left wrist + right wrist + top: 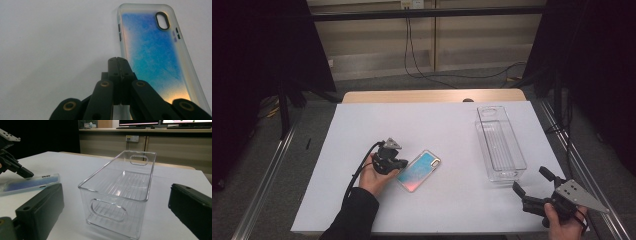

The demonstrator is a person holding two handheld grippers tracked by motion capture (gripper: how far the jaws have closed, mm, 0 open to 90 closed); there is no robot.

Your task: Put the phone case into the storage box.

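Table: wooden top, mostly covered by a large white sheet that spans the work area from the near edge to just short of the far edge. Clear plastic bin: long, rectangular, open at the top, with an oval handle cut-out in each end wall; it stands upright on the right part of the sheet with its long axis running near to far, and it is empty. Phone case: translucent rim, blue fading to orange, camera cut-out at its far end; it lies flat on the sheet near the centre, well apart from the bin and to its left, angled so its far end points toward the right. Left gripper: held in the person's left hand, resting at the near-left edge of the case; in the left gripper view its jaws stand pressed together with nothing between them, tips at the case's long edge, though whether they actually touch the rim is hard to judge from this angle. Right gripper: held in the right hand at the near right corner of the sheet, just near of the bin; jaws spread wide, nothing held, pointed toward the bin's near end wall.
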